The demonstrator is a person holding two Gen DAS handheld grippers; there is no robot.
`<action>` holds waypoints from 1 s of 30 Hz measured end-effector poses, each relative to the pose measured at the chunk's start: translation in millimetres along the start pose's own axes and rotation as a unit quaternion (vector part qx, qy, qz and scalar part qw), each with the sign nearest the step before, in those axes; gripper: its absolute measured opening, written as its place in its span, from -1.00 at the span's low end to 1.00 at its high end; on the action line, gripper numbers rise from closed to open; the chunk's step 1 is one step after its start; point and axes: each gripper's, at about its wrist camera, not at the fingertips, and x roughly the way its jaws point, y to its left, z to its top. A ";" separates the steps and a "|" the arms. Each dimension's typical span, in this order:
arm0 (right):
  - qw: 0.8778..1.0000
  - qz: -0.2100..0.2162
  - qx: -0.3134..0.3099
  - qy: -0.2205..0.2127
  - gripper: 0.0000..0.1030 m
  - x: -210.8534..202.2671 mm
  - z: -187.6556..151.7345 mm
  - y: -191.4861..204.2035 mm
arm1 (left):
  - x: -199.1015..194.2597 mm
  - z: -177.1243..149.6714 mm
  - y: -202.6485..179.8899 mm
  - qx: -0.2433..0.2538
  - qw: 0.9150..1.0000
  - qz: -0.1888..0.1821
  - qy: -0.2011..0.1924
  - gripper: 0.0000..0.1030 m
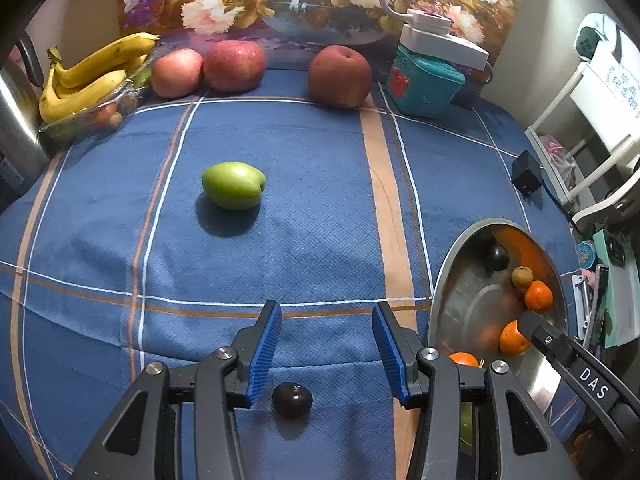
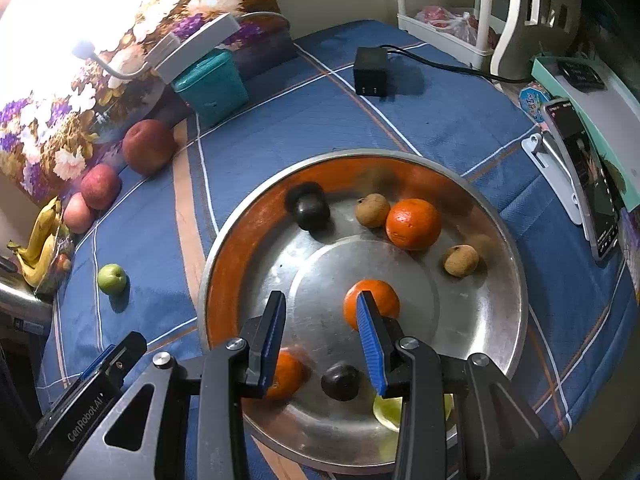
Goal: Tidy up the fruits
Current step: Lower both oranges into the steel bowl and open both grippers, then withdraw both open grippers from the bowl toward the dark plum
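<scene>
My left gripper [image 1: 326, 312] is open and points down at the blue checked cloth. A small dark plum [image 1: 292, 399] lies on the cloth between its fingers, near their base, with neither pad touching it. Farther ahead lies a green fruit [image 1: 234, 185]. My right gripper [image 2: 320, 304] hangs open over the metal plate [image 2: 472, 320], with nothing between its pads. In the plate lie three oranges [image 2: 414, 224], two brown fruits [image 2: 372, 210], two dark plums [image 2: 340, 382] and a pale green fruit [image 2: 390, 408] half hidden by the right finger.
Three red apples [image 1: 236, 64] and bananas [image 1: 80, 80] in a clear tray line the back edge before a flowered panel. A teal box [image 1: 424, 84], a black charger [image 1: 528, 178] and a phone on a stand [image 2: 588, 184] sit to the right. A steel kettle [image 1: 16, 120] stands left.
</scene>
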 end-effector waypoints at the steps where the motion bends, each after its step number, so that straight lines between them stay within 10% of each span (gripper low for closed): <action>1: 1.000 0.000 -0.002 0.000 -0.27 -0.2 -0.3 0.7 | 0.2 -0.1 -0.7 0.001 1.000 0.000 0.000 0.04; 5: 1.000 -0.004 -0.005 0.002 -0.27 1.0 -0.5 2.1 | 2.9 -0.7 -2.5 0.004 1.000 0.009 0.003 0.33; 8: 1.000 -0.014 -0.011 0.008 0.23 5.1 -0.8 4.0 | 4.6 -0.6 -1.5 0.006 1.000 0.026 0.004 0.45; 30: 0.999 -0.033 -0.029 -0.013 0.82 5.5 -2.1 6.3 | 9.1 1.1 8.2 -0.003 0.997 0.082 -0.004 1.00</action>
